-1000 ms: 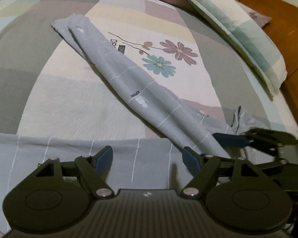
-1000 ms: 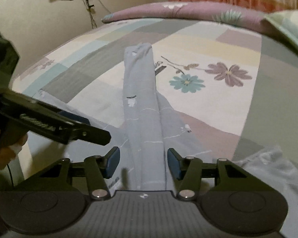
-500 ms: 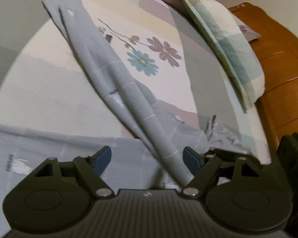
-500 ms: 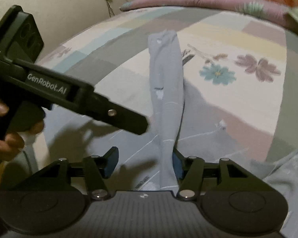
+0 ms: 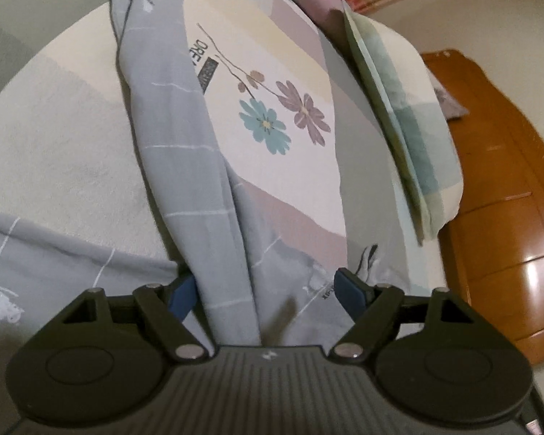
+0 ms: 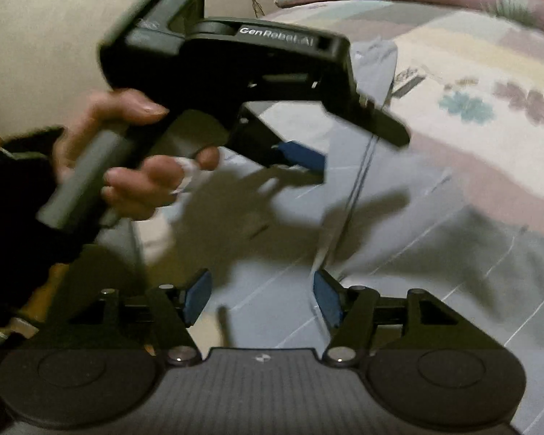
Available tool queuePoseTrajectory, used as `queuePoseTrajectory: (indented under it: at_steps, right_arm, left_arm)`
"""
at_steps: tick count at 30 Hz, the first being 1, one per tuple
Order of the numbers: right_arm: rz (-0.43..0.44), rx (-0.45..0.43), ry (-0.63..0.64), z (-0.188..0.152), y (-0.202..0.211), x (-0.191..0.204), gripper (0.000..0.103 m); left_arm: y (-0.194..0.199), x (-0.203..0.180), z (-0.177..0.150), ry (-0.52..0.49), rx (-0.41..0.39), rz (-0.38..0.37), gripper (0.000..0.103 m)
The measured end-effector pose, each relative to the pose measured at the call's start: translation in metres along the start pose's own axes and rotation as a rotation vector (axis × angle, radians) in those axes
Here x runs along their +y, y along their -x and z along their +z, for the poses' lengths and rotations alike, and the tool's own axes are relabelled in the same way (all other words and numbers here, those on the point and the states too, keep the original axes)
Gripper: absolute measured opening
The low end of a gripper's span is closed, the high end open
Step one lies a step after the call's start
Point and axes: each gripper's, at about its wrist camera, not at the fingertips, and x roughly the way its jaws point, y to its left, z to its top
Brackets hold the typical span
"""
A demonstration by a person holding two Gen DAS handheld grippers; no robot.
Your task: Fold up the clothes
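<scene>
The grey-blue white-lined cotton garment is straddled by both grippers (left gripper, right gripper); the jaws are spread, the right's just widened, nothing clamped.

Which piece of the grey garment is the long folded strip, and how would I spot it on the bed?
Start from the patchwork bedsheet with its printed teal flower. Just left of that flower, the long grey strip runs from the far edge of the bed toward the left gripper. Unlike the flat-spread grey cloth beside it, it is narrow, doubled over, and crossed by thin white lines.
</scene>
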Motion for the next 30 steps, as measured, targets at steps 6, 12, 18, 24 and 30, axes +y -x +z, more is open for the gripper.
queuePoseTrajectory:
  at_steps: [6,12,18,24,30]
  right_arm:
    - [0.044,0.031,0.011,-0.015,0.002,0.008,0.073]
    - [-0.017,-0.048,0.004,-0.012,0.027,0.006,0.073]
    - [-0.077,-0.116,-0.009,0.021,0.02,-0.01,0.071]
    - [-0.13,-0.076,-0.004,0.037,-0.018,-0.02,0.022]
    - [-0.173,-0.098,0.039,0.035,-0.017,-0.009,0.004]
  left_arm:
    - [0.001,0.004,-0.004,-0.011,-0.036,-0.035,0.081]
    - [0.004,0.016,-0.005,0.035,-0.066,-0.079,0.08]
    - [0.004,0.013,0.001,0.019,-0.026,-0.067,0.081]
    - [0.009,0.001,0.012,-0.034,0.038,0.036,0.082]
    - [0.014,0.005,0.009,-0.048,0.048,0.05,0.082]
